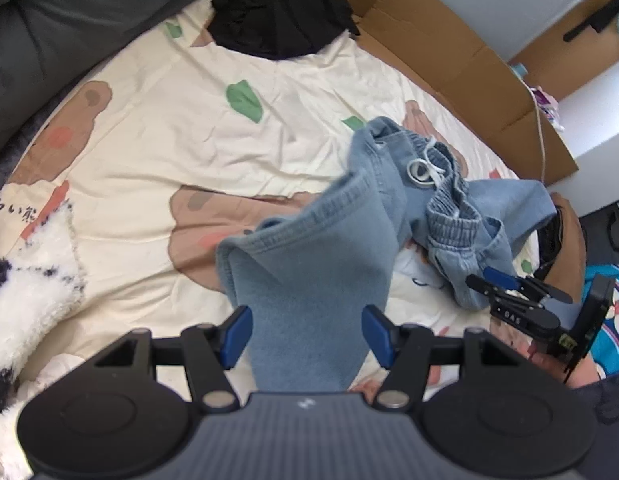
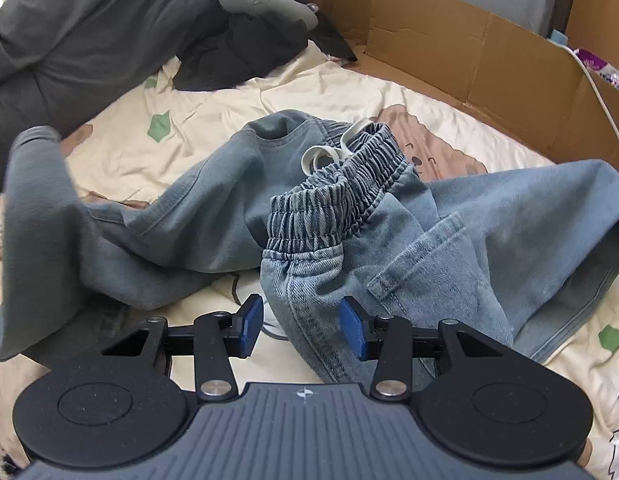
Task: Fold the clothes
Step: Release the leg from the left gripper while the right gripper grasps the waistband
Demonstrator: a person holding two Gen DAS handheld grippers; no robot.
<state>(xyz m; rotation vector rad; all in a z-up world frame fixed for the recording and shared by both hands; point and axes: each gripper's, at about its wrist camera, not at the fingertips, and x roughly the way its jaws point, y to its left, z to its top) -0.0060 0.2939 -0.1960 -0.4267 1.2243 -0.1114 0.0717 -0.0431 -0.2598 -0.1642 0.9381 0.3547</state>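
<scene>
Denim trousers (image 2: 349, 216) lay crumpled on the bedsheet (image 1: 157, 128) as I gathered them, a leg between my left gripper's (image 1: 307, 336) spread jaws, my right gripper (image 2: 301, 326) parted around the hip, needing closure next.

The jeans (image 2: 349, 216) lie crumpled on the bedsheet (image 1: 157, 128), their elastic waistband (image 2: 333, 196) bunched up at the middle with the drawstring (image 2: 321, 156) looped just behind it, one leg trailing off to the left and the other spreading right. A leg end lies between the fingers of the left gripper (image 1: 307, 336), while the right gripper (image 2: 301, 326) stands over the fabric just below the waistband, to the right of the left one. Behind the jeans a dark garment (image 1: 277, 12) is heaped at the far edge of the sheet, a cardboard box (image 2: 469, 44) runs along the far right side, and a fluffy blanket (image 1: 25, 280) lies at the near left.
</scene>
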